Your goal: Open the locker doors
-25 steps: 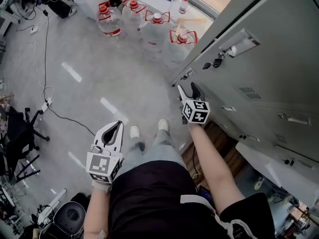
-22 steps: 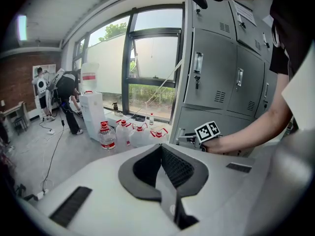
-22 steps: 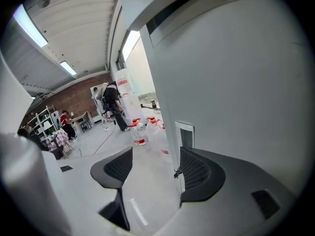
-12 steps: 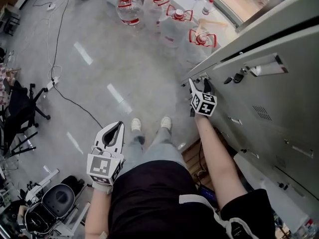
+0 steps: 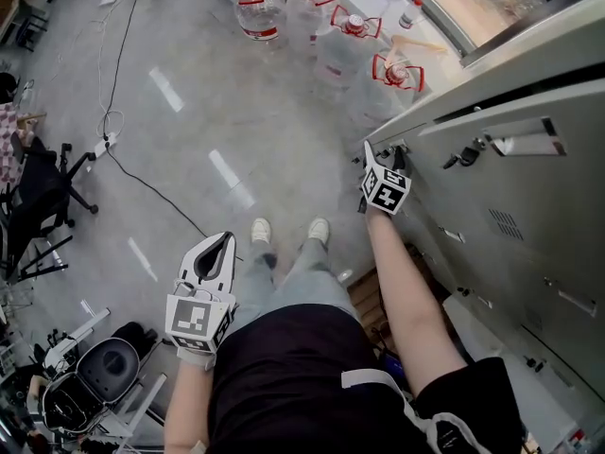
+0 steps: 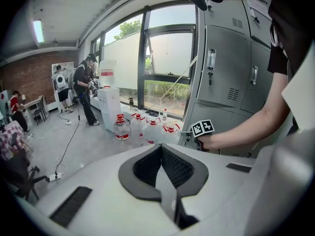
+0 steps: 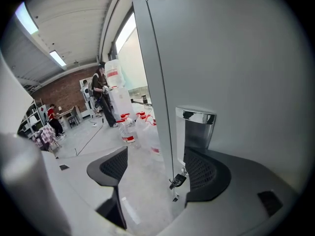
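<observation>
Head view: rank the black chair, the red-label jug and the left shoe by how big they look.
1. Black chair: largest, though spindly.
2. Red-label jug: clearly smaller.
3. Left shoe: smallest.
The jug stands farther from the camera than the shoe, so it probably looks smaller than it really is.

Locker door [image 7: 236,58] cut off top & rt edge; handle [image 7: 196,127] btm behind R gripper [image 7: 155,168] pad.
</observation>
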`<state>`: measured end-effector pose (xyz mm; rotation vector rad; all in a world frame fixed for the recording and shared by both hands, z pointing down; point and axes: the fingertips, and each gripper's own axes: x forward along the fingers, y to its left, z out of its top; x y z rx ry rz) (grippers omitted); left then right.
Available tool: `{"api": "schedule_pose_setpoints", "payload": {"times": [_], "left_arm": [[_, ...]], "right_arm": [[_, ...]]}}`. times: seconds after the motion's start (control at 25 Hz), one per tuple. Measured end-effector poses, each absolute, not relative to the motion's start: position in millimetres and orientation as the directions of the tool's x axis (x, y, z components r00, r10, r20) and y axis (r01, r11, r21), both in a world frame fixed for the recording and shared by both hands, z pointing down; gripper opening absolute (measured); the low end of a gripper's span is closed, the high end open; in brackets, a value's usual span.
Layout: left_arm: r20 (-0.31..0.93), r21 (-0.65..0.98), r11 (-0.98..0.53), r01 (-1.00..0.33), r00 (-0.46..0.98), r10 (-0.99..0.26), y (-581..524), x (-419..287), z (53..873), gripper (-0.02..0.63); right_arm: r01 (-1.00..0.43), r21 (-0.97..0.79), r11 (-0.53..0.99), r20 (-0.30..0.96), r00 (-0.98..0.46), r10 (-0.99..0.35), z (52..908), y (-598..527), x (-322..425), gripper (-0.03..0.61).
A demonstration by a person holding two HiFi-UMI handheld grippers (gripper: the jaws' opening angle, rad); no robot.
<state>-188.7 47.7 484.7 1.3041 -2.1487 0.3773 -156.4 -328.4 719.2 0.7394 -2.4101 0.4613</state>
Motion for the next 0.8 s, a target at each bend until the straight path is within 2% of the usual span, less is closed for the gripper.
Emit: {"api": "schedule_pose_setpoints", "payload": {"times": [0.4, 0.8], "left_arm": [[0.626, 0.058, 0.473, -0.879, -0.337, -0.703, 58, -194, 484, 0.018], [0.623, 0.067, 0.419, -0.905, -0.290, -0.726, 64, -201, 486, 0.018]], "right_arm": [[-0.675, -0.207, 0.708, 0.616, -0.652, -0.442, 721, -335, -166, 0.383], [-0.654, -0.209, 0.727, 0.637, -0.655, -0.406, 721, -309, -160, 0.382]]}}
